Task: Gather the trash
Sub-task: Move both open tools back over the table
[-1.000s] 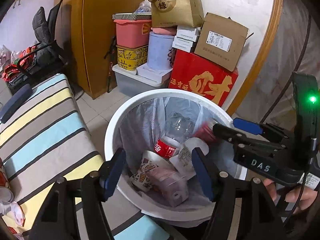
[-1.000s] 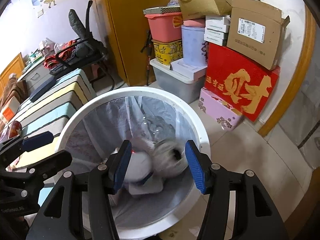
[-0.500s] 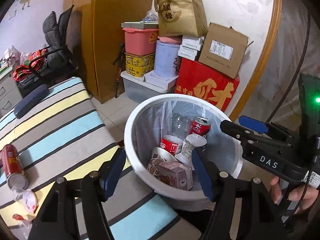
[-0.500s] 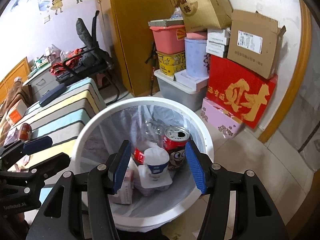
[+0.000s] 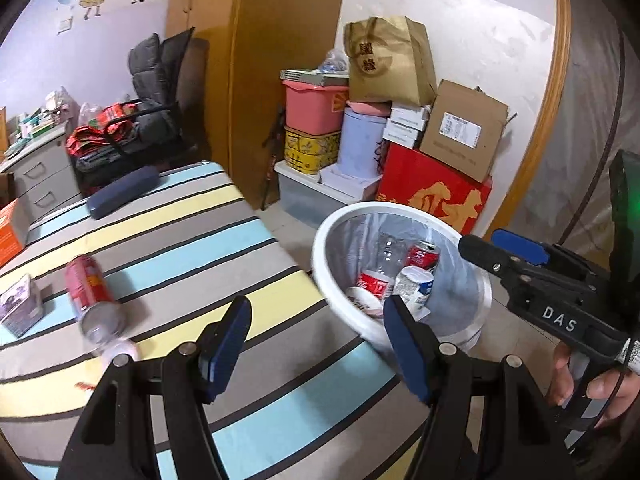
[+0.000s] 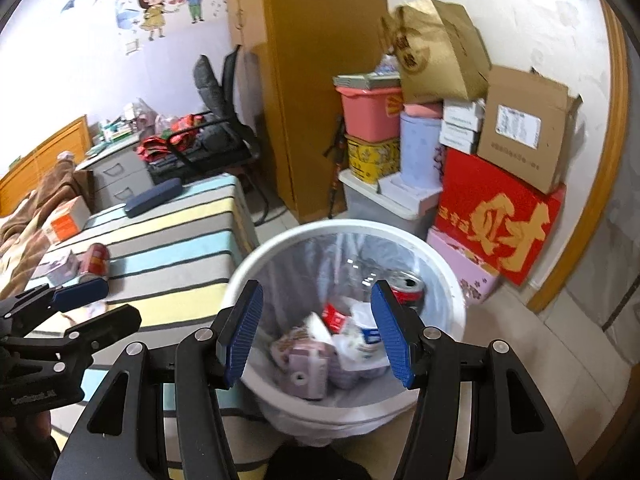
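A white bin (image 6: 248, 264) with a clear liner stands on the floor beside a striped table. In it lie a red can (image 6: 406, 288), a pink carton (image 6: 308, 368), a white cup (image 6: 368, 336) and a clear bottle. My right gripper (image 6: 316, 332) hovers open above the bin's near rim, holding nothing. My left gripper (image 5: 316, 348) is open and empty over the striped cover (image 5: 200, 248), left of the bin (image 5: 320, 248). Another red can (image 5: 90, 296) and a small carton (image 5: 20, 306) lie on the cover to the left. A person's hand (image 5: 592, 384) holds the right gripper (image 5: 480, 246).
Stacked boxes, tubs and a red gift box (image 5: 436, 200) crowd the wall behind the bin. A wooden wardrobe (image 5: 280, 60) stands left of them. A dark blue case (image 5: 122, 196) and an orange box (image 5: 10, 236) lie on the far part of the cover. A chair (image 6: 216, 120) is behind.
Both grippers have drawn back and risen away from the bin, and the left view has swung left onto the striped cover. The red can and cup, blurred a second ago, now rest in the bin.
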### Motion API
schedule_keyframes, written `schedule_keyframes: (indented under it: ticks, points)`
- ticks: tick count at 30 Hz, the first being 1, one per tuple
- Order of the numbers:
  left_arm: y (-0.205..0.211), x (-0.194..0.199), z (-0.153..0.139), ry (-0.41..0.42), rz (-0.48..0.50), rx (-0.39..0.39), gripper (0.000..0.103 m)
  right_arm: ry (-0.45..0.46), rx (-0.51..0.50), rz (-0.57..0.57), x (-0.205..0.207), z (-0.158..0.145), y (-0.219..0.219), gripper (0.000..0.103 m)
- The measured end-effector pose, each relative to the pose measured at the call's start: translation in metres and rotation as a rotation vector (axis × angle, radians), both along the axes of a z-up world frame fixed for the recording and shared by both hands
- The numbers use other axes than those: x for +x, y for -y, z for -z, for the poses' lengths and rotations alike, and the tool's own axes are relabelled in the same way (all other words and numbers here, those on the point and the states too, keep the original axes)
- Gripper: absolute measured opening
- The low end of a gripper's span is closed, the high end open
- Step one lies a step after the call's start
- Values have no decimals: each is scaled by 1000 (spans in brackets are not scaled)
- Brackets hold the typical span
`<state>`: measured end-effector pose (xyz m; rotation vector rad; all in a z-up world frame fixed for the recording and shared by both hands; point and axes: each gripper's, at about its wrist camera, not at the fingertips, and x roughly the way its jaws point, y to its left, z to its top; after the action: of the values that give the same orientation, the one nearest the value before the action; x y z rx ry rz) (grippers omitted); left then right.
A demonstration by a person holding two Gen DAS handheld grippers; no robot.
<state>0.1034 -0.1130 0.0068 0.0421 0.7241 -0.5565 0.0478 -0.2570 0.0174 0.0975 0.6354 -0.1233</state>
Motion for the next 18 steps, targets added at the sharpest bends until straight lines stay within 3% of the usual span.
schedule_keyframes:
  ticks: [8,18]
  points:
    - [-39,-12,-1,33,-77,-4,70,35,6,-57,1,-3,-25,58]
    - [-103,-19,20,27,-198,25,71,48,19,-133,8,5,-63,58]
